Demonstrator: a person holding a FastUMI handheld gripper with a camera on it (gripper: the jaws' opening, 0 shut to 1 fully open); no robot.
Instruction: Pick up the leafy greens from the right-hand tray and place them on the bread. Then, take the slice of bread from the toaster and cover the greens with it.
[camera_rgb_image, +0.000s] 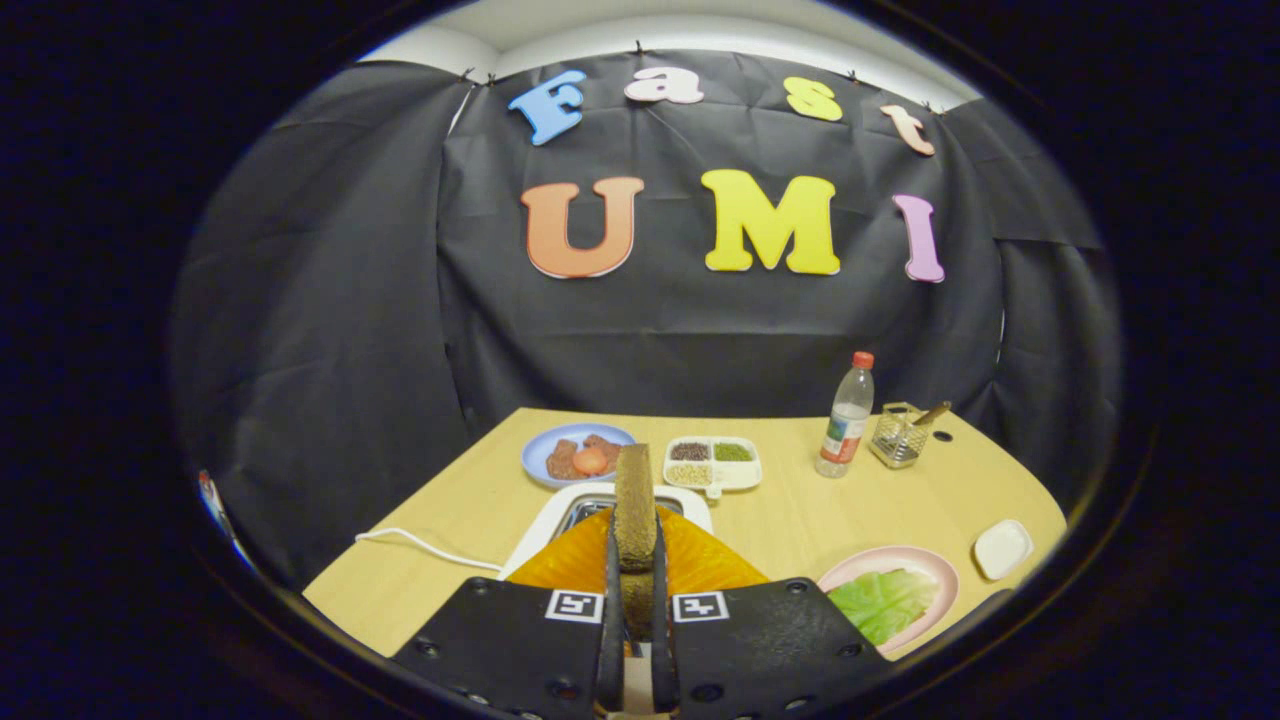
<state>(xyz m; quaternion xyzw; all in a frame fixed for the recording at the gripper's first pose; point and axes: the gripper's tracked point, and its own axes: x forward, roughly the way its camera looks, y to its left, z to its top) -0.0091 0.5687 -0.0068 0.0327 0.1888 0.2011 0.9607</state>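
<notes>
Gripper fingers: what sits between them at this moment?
In the gripper view, the gripper is shut on the slice of bread, held on edge and upright between both fingers, above the white toaster.

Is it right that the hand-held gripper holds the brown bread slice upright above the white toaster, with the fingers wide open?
Not quite. In the gripper view the hand-held gripper is shut on the brown bread slice, both fingers pressing it, upright above the white toaster.
</notes>
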